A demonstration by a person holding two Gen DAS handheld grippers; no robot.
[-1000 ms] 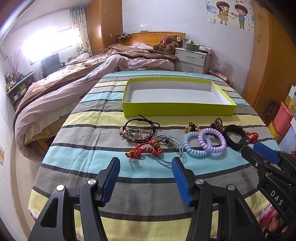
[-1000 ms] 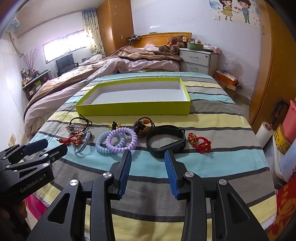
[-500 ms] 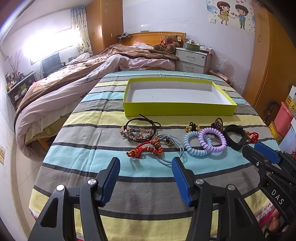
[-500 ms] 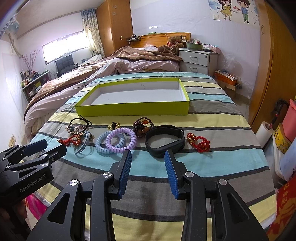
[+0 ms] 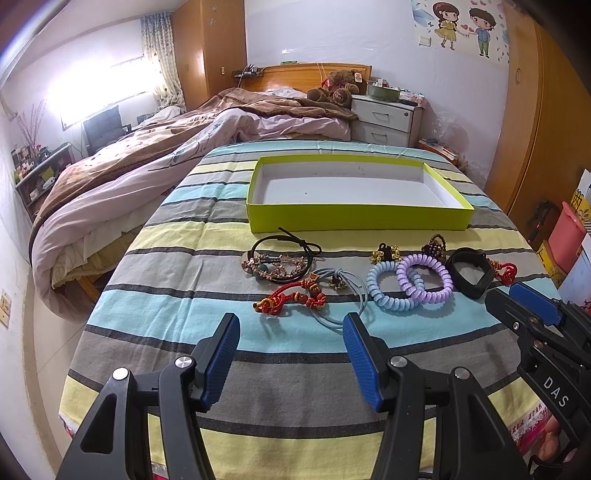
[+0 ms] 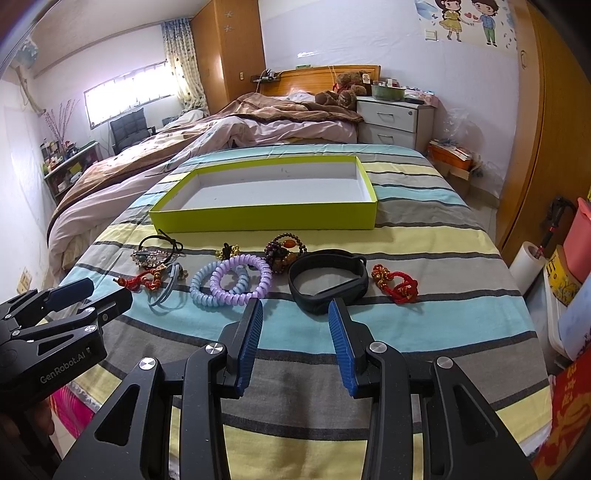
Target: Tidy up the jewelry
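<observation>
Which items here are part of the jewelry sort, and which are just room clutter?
Job:
- green tray, empty
- black cord bracelet
- red knotted bracelet
- blue coil band
- purple coil band
- black wristband
- red knot charm
- brown bead bracelet

Lying about:
- teddy bear
- nightstand
- wall sticker

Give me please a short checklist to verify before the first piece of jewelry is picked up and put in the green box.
1. Green box empty and open: ok.
2. Left claw open, nothing between its fingers: ok.
3. Right claw open, nothing held: ok.
4. Black band lies free just ahead of the right claw: ok.
5. Purple coil ring free to lift alone: not ok, it overlaps the blue coil ring.
6. Red knotted bracelet free of the grey cord: cannot tell, they lie touching.
</observation>
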